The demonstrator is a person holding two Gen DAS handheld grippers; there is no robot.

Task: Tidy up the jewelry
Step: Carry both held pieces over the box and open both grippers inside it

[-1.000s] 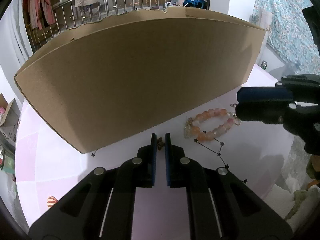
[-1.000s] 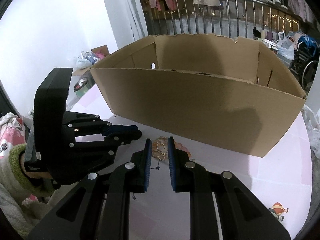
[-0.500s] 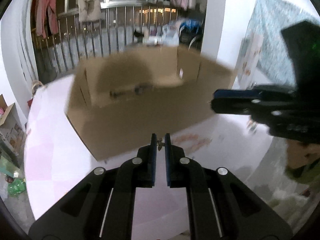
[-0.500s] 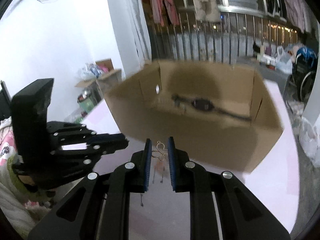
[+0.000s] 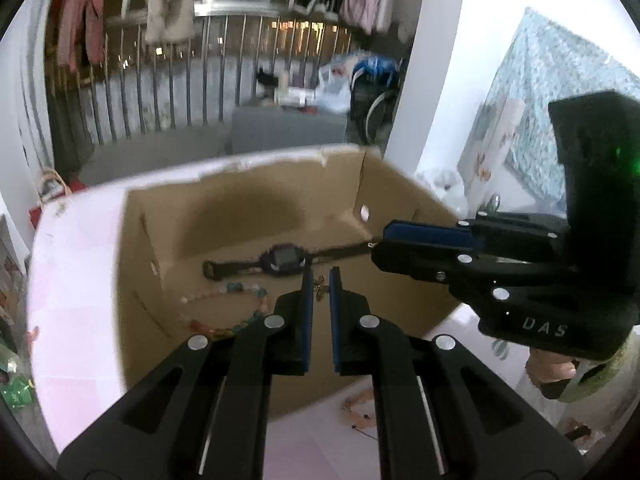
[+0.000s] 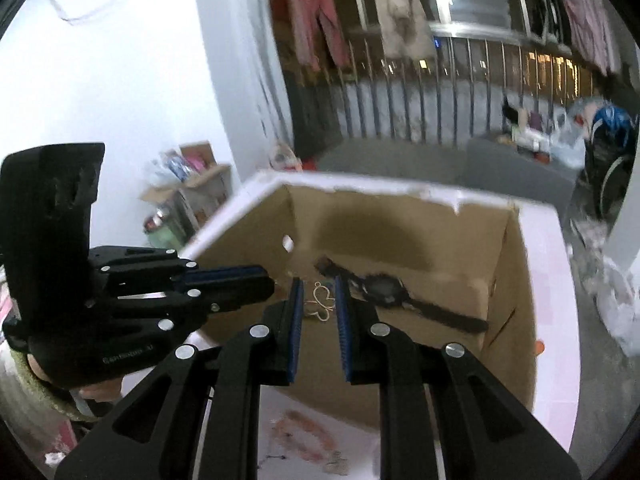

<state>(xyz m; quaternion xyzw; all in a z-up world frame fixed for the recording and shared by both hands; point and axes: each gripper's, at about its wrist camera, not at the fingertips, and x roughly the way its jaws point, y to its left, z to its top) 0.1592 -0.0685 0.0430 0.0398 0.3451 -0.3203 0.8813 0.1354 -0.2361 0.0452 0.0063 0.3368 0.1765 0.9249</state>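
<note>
Two grippers now hang above the open cardboard box, where a second ago both were low at the table in front of its near wall. Left gripper: jaws nearly together, pinching a small dark-gold charm at the tips. Right gripper: jaws a little apart, clamped on a gold wire butterfly piece that bridges the gap. Neither grip has altered over the lift; both pieces have come up off the table with the jaws.

Near: on the pink table, left behind on this side of the box wall, lies a pink beaded bracelet, blurred, with a small metal part beside it. It is not yet collected.

Middle: the box interior, hidden a second ago behind the tall wall, now shows. On its floor lie a dark wristwatch, strap stretched flat, and a multicoloured bead bracelet nearer the front-left corner. The two gripper tips sit close together, the right's blue pads reaching in over the watch strap end.

Far: railing and hung clothes, motion-blurred.

Reading: both pieces are carried to the drop zone. Likely next is release over bare floor, clear of the watch. Risk: fine wire snagging on the pads at opening.
</note>
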